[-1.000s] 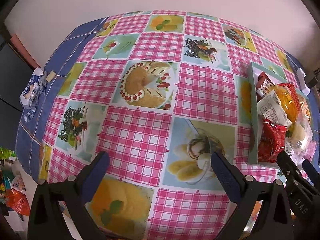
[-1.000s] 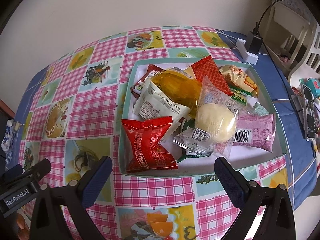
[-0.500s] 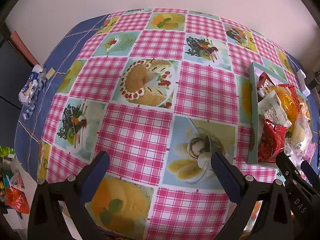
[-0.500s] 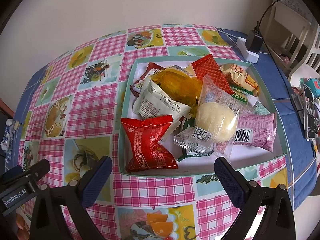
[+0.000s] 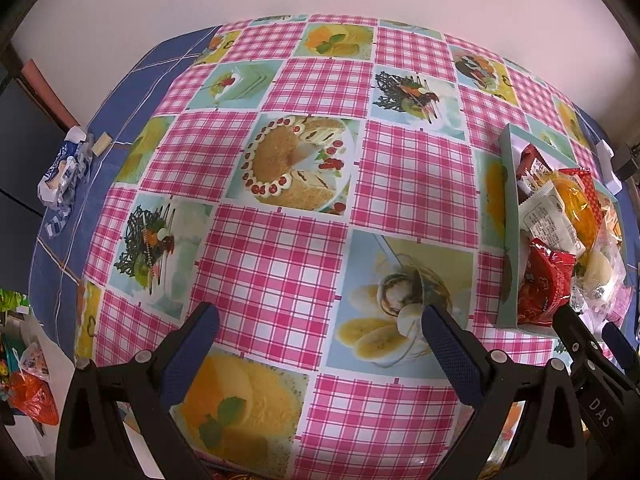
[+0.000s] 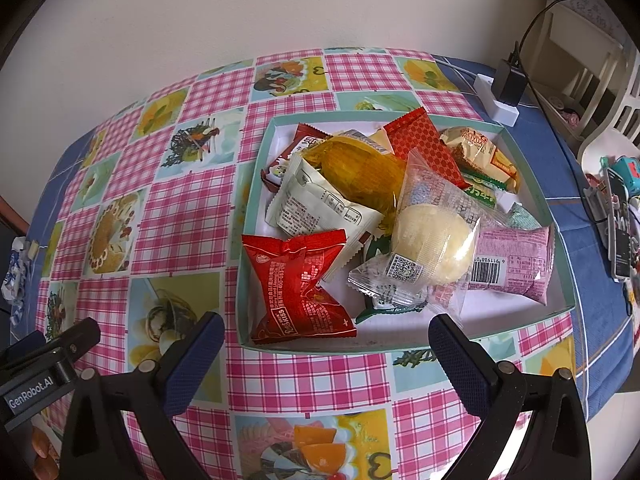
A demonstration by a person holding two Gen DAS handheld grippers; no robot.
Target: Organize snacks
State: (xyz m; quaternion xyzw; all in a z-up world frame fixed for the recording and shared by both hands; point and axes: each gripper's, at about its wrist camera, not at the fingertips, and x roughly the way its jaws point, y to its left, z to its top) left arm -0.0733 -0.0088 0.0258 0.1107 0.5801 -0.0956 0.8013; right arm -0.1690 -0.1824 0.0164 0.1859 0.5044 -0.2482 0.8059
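Observation:
A shallow teal-rimmed box [image 6: 256, 184] on the checked tablecloth holds several wrapped snacks: a red packet [image 6: 298, 280] at its front left, a white packet [image 6: 316, 208], an orange-wrapped cake [image 6: 356, 168], a clear-wrapped pale bun [image 6: 432, 240], a pink packet [image 6: 512, 264] and a red flat packet [image 6: 424, 140]. My right gripper [image 6: 326, 346] hovers open just before the box's front rim, holding nothing. My left gripper [image 5: 316, 338] is open over bare tablecloth, left of the box [image 5: 508, 216], where the red packet [image 5: 544, 284] shows.
A crumpled blue-white wrapper [image 5: 60, 176] lies at the table's far left edge. A white charger with a black plug [image 6: 504, 92] sits behind the box. Phones and small items [image 6: 620, 224] lie on the right. A white chair [image 6: 592, 80] stands beyond the table.
Both views have shifted only slightly; the left gripper drifted a little, the right crept slightly toward the box. Both stay open and the snacks have not moved.

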